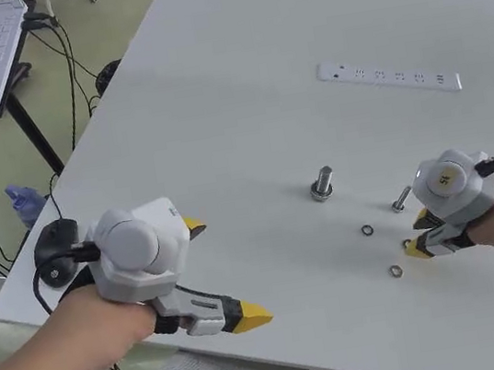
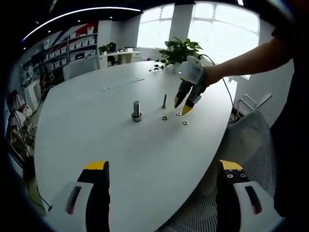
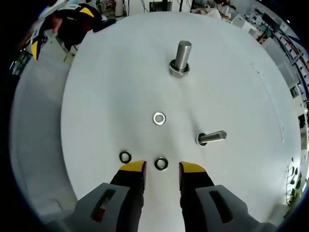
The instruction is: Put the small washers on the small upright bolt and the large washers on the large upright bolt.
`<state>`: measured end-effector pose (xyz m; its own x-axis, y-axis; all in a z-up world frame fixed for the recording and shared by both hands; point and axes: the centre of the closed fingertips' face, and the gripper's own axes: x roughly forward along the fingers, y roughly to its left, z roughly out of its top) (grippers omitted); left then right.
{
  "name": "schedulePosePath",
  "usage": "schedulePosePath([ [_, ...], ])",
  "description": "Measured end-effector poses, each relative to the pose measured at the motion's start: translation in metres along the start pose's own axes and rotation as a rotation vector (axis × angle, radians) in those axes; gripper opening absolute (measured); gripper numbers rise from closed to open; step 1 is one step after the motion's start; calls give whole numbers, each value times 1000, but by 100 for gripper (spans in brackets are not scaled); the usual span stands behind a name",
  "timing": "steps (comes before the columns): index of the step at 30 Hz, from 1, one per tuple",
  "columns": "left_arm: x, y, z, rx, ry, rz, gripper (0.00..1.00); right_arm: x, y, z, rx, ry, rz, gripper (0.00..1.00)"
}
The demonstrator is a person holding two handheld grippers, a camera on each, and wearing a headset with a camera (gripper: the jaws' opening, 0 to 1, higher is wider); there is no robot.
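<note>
The right claw [image 3: 162, 167] is spread a little at the bottom of its view. The near washer [image 3: 161, 163] lies between its tips on the white surface [image 3: 96, 96]. The left washer [image 3: 125, 156] lies beside it, and the middle washer [image 3: 159, 118] sits higher up. The big bolt [image 3: 182, 55] stands at the top, and the small bolt [image 3: 212, 137] is at the right. The left claw [image 2: 162, 166] is spread wide.

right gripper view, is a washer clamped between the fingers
No, the fingers stand apart and the washer lies flat on the table between their tips.
</note>
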<state>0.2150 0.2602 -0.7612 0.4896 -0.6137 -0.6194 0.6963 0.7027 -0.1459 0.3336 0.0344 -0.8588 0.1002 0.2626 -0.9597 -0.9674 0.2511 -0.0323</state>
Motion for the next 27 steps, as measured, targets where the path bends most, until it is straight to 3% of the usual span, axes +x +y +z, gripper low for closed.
schedulePosePath([
  [10, 0, -6, 1, -19, -19, -16, 97, 4, 2, -4, 1, 15, -1, 28],
  [14, 0, -6, -3, -9, 0, -14, 95, 6, 2, -5, 6, 15, 0, 28],
  [27, 0, -5, -3, -17, -3, -15, 93, 7, 3, -6, 22, 14, 17, 26],
])
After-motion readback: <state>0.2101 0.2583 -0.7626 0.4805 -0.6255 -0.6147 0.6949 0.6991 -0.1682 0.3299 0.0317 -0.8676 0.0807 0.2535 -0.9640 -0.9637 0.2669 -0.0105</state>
